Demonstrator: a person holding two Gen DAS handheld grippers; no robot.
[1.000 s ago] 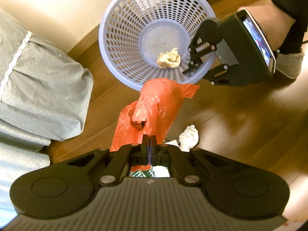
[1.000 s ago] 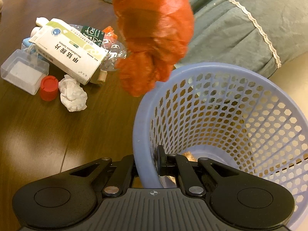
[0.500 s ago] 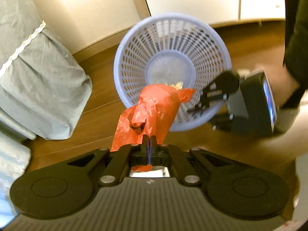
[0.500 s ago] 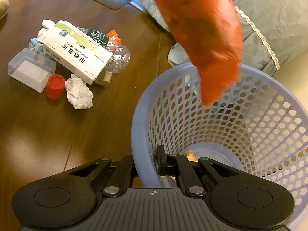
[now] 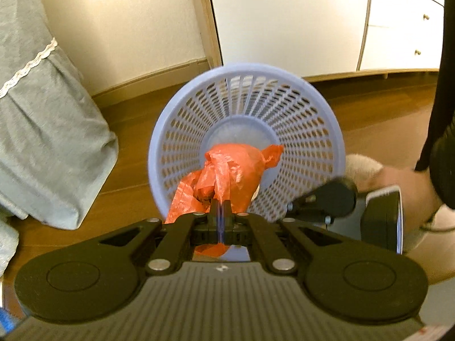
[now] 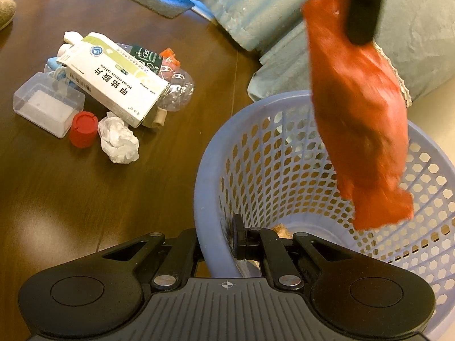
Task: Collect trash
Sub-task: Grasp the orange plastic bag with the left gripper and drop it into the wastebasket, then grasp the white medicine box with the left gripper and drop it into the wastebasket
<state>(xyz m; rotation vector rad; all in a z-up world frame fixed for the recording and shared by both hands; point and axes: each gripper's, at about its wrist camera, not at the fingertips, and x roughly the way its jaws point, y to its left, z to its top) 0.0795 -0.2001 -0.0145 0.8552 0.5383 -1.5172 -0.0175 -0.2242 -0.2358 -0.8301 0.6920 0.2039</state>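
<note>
An orange-red plastic bag [image 5: 227, 170] hangs from my left gripper [image 5: 219, 207], which is shut on its crumpled top. The bag [image 6: 361, 119] dangles over the mouth of the lilac mesh basket [image 5: 170, 130], its lower end inside the rim. My right gripper [image 6: 220, 241] is shut on the basket's near wall [image 6: 256, 170], one finger inside and one outside. The left gripper [image 6: 359, 37] shows at the top of the right wrist view. A bit of crumpled beige paper [image 6: 280, 230] peeks out at the basket's bottom.
On the dark wood floor to the basket's left lie a white medicine box [image 6: 113, 85], a crushed clear bottle [image 6: 176, 85], a clear plastic case [image 6: 48, 108], a red cap [image 6: 83, 129] and a white tissue wad [image 6: 119, 139]. Grey-green bedding [image 5: 48, 142] hangs beside the basket.
My left gripper has carried the bag from beside the basket to above its opening and rolled somewhat. The right gripper has stayed on the basket's rim.
</note>
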